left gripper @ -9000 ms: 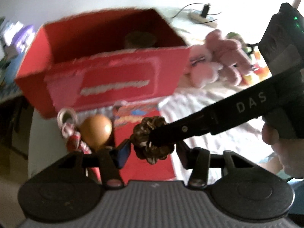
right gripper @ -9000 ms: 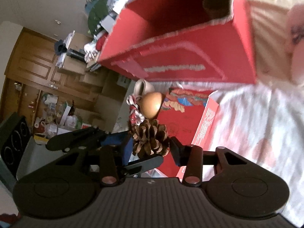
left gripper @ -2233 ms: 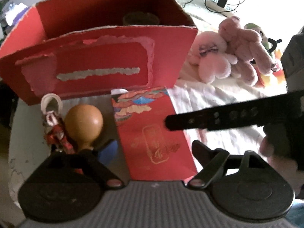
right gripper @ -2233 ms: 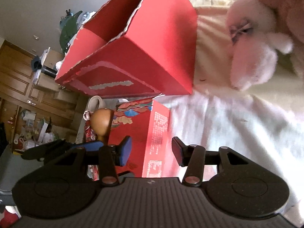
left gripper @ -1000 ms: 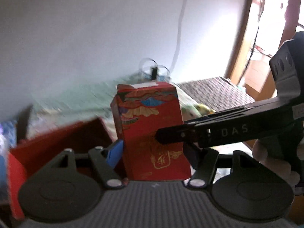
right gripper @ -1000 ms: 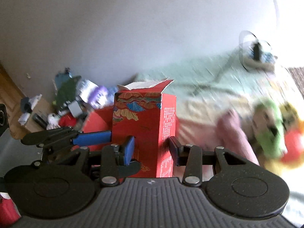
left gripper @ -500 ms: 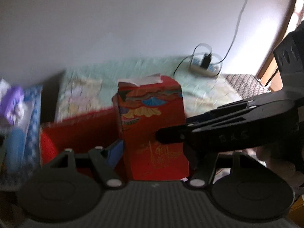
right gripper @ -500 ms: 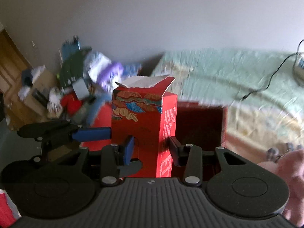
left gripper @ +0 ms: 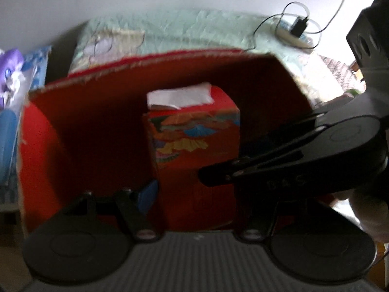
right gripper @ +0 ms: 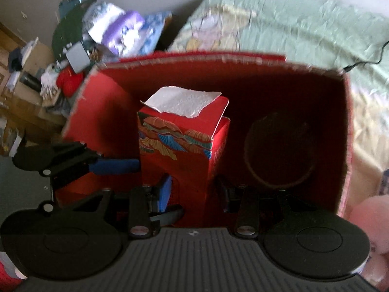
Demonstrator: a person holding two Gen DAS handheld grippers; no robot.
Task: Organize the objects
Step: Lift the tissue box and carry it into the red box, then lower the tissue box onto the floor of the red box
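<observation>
Right wrist view: both your left gripper (left gripper: pixel 194 194) and right gripper (right gripper: pixel 193 191) clamp the red carton (right gripper: pixel 180 146), frame centre, inside the big red box (right gripper: pixel 345 131). Release unevenly and it may topple onto the pinecone (right gripper: pixel 279 148).

The right gripper (left gripper: pixel 218 177) has pale letters on its black arm, prob. "DAS", but they are blurry. The small red box (right gripper: pixel 180 150) has only a picture on it, no words I can read.
</observation>
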